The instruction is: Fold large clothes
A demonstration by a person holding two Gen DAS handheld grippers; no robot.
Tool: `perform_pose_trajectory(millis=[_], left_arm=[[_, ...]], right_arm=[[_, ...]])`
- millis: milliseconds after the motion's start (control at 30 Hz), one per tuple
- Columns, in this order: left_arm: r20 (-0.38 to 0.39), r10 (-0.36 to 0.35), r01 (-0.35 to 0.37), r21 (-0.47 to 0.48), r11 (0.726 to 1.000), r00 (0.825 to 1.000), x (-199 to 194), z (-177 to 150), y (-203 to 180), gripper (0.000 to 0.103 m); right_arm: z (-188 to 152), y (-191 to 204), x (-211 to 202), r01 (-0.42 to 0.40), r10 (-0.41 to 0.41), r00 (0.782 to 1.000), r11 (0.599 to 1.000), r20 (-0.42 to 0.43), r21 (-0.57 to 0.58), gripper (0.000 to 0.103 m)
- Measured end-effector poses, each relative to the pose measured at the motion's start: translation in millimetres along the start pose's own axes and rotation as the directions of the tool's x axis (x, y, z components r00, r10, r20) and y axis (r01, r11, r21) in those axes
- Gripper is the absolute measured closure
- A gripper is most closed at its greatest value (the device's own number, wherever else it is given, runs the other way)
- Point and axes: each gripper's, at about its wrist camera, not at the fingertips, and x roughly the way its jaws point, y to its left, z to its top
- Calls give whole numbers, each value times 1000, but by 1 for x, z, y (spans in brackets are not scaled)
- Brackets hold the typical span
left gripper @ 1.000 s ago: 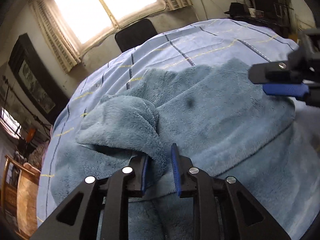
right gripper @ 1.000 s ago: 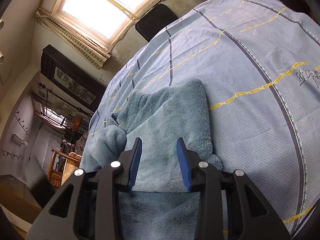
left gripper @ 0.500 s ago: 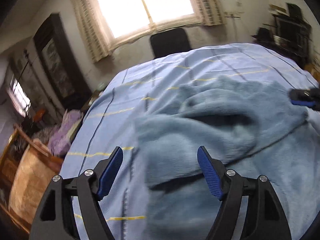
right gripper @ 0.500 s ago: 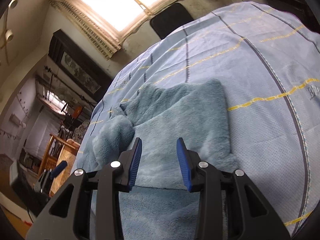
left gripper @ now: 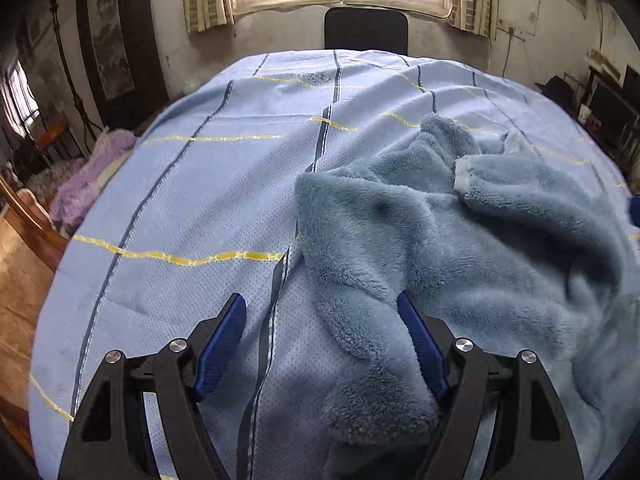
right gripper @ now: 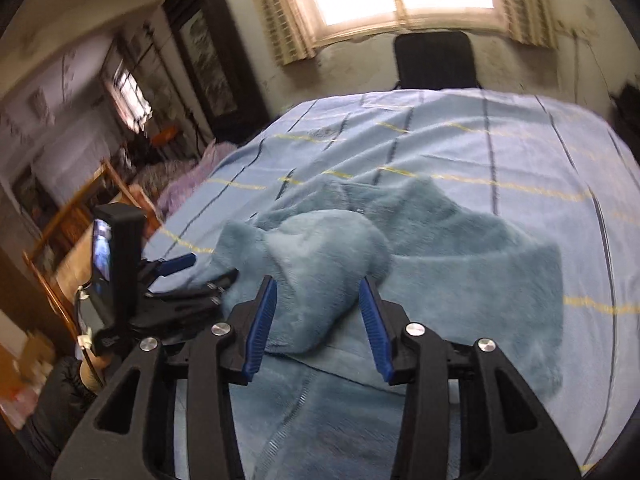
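Observation:
A fluffy grey-blue fleece garment (left gripper: 460, 240) lies bunched on the light blue bed cover (left gripper: 208, 184), with a sleeve cuff (left gripper: 462, 178) folded across its top. My left gripper (left gripper: 322, 344) is open at the garment's left edge, holding nothing. In the right wrist view the garment (right gripper: 440, 264) lies with a folded lump in front. My right gripper (right gripper: 316, 326) is open just above that lump. The left gripper also shows in the right wrist view (right gripper: 176, 276), at the garment's left edge.
The striped cover (right gripper: 520, 152) spreads over the whole bed. A black chair (left gripper: 366, 28) stands at the far end under the window. Purple fabric (left gripper: 84, 176) and a wooden frame (left gripper: 28, 216) lie off the bed's left side.
My left gripper let go of the fleece fold, opened wide and swung left to the garment's edge. My right gripper opened wider and both views turned towards the window.

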Motion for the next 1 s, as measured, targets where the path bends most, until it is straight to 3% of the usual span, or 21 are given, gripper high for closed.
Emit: perform_pose_trajectory(millis=[167, 267, 367, 500, 533, 600, 633, 667, 833, 900, 1000], left_arm=[[-12, -25, 25, -9, 1000, 1000, 3, -3, 7, 21], [-33, -42, 41, -37, 998, 999, 6, -2, 13, 17], [-64, -87, 82, -82, 993, 994, 11, 2, 18, 17], [-63, -75, 71, -70, 995, 995, 10, 1, 15, 17], [-61, -71, 67, -65, 996, 996, 9, 1, 14, 17], [-59, -66, 62, -59, 996, 996, 9, 2, 14, 17], [-58, -65, 62, -60, 996, 996, 9, 1, 14, 17], [-58, -63, 60, -58, 997, 996, 9, 1, 13, 17], [-34, -16, 16, -16, 1000, 999, 5, 0, 6, 17], [-18, 9, -9, 8, 1000, 1000, 3, -1, 2, 18], [2, 32, -32, 34, 999, 999, 1, -2, -3, 18]], right_arm=[[16, 53, 49, 76, -86, 995, 978, -42, -194, 56], [18, 66, 80, 124, -149, 986, 956, -75, -267, 56], [17, 70, 101, 189, -222, 972, 932, -74, -310, 56], [17, 69, 116, 236, -275, 958, 915, -78, -328, 56], [17, 69, 118, 266, -305, 950, 901, -63, -343, 57], [18, 66, 120, 309, -346, 937, 884, -46, -351, 71], [19, 62, 119, 319, -354, 934, 886, -46, -336, 91], [20, 53, 112, 309, -337, 940, 905, -48, -291, 93], [15, -14, 47, 275, -275, 961, 961, 8, 23, 93], [4, -46, 26, 239, -243, 970, 958, 7, 159, 93], [-19, -88, 6, 140, -145, 989, 938, -8, 317, 79]])
